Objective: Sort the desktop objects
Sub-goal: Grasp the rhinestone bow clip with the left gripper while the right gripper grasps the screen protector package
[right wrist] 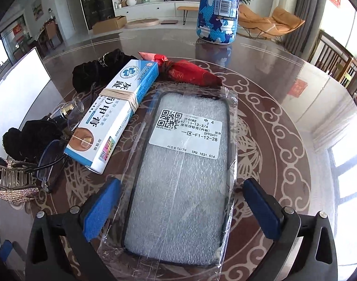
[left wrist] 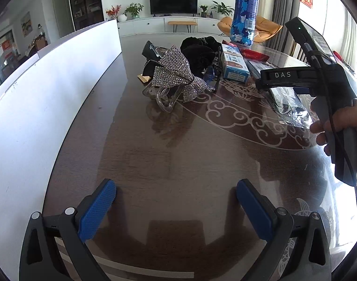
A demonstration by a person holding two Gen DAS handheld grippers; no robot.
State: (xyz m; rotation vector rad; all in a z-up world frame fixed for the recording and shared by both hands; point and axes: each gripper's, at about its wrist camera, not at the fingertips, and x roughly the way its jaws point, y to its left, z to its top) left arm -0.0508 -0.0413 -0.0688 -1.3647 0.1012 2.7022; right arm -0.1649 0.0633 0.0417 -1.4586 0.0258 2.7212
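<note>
Two claws: both spread wide and holding nothing; the right claw (right wrist: 178, 208) sits low over a bagged phone case (right wrist: 185, 175), the left claw (left wrist: 176, 208) hangs over bare counter (left wrist: 178, 145).
Step in hand: judged to be a pick of the phone case, which lies flat between the right claw's blue pads (right wrist: 101, 208), near end toward the camera.
How to do it well: the case looks about as wide as the opening, so keep the claw centred; come down until both pads reach the case's long edges, then close on the rigid rim, not on the loose plastic wrap, which would likely slip.
Just left of the right claw: a rubber-banded medicine box (right wrist: 115, 117) lies close beside the case, perhaps touching; lift straight up so it stays put.
Further left: glasses (right wrist: 49, 161), black fabric (right wrist: 33, 138), a sparkly hair clip (right wrist: 12, 182).
Ahead of the case: a red pouch (right wrist: 190, 72), then a blue bottle (right wrist: 217, 11) standing upright, well apart.
Hand pose: in the left view, a hand (left wrist: 342, 126) grips the right tool's handle, tool pitched down toward the counter.
Left of the left claw: a white board (left wrist: 49, 82) on edge.
</note>
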